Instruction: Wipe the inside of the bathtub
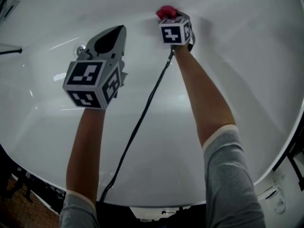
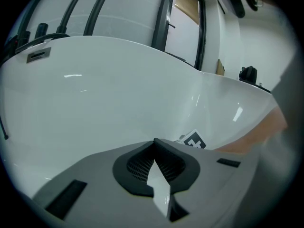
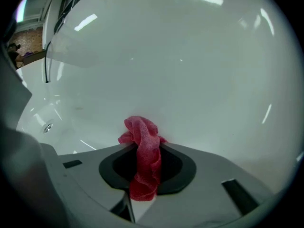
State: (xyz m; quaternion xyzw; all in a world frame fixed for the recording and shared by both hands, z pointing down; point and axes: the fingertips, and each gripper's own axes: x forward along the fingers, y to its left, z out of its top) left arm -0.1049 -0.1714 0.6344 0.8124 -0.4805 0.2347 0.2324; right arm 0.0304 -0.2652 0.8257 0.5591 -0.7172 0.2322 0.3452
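The white bathtub [image 1: 228, 46] fills the head view, and both arms reach down into it. My right gripper [image 1: 167, 14] is shut on a red cloth [image 1: 166, 11] and holds it against the tub's far inner wall. In the right gripper view the red cloth [image 3: 142, 151] is bunched between the jaws, its top touching the white wall [image 3: 190, 70]. My left gripper [image 1: 114, 32] hovers above the tub floor to the left, its jaws shut with nothing between them. The left gripper view looks at the tub's curved wall [image 2: 104, 103] and shows the right gripper's marker cube [image 2: 194, 140].
A chrome drain [image 1: 80, 48] sits in the tub floor just left of my left gripper. A black cable [image 1: 142, 115] runs from the right gripper back along the tub to the near rim. Dark stands and a floor edge show at the lower left [image 1: 19, 184].
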